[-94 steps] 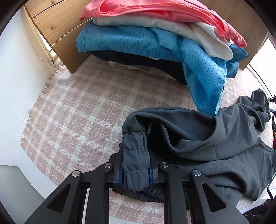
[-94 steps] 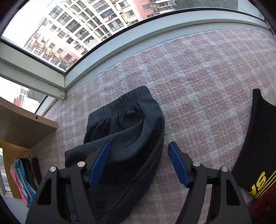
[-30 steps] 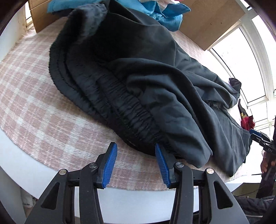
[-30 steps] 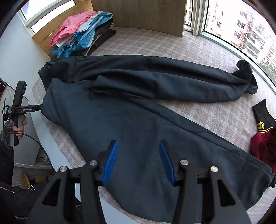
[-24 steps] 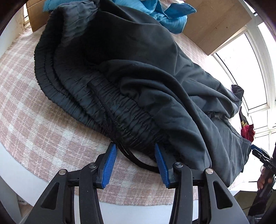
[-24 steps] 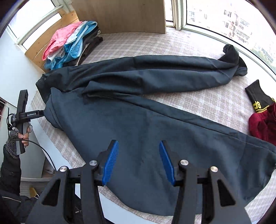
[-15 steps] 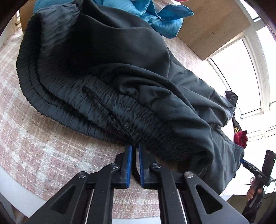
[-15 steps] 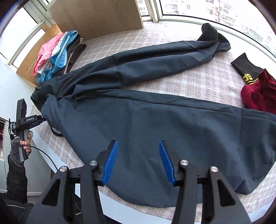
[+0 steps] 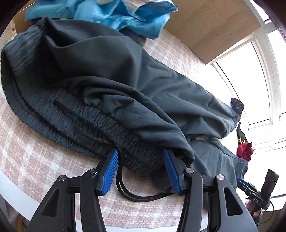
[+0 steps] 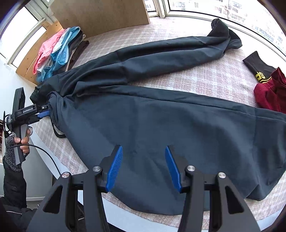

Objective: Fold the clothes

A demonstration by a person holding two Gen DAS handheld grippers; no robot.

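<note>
Dark grey trousers (image 10: 160,125) lie spread over the pink checked cloth, both legs running to the right. Their elastic waistband (image 9: 85,128) is bunched at the left end, and a black drawstring (image 9: 143,196) loops out below it. My left gripper (image 9: 140,155) is open, its blue pads on either side of the waistband's near corner. From the right wrist view the left gripper (image 10: 42,113) shows at the waist end, held by a gloved hand (image 10: 21,139). My right gripper (image 10: 143,151) is open, hovering above the near leg with nothing between its fingers.
A pile of pink, white and blue clothes (image 10: 59,51) sits at the back left against a wooden board (image 10: 100,16). A red garment (image 10: 270,92) and a black one with yellow letters (image 10: 257,67) lie at the right. The table's edge (image 10: 76,166) runs close below the trousers.
My left gripper, shut on the waistband by the drawstring half a second ago, now stands open around it. The right gripper has drawn back, showing more of the trousers.
</note>
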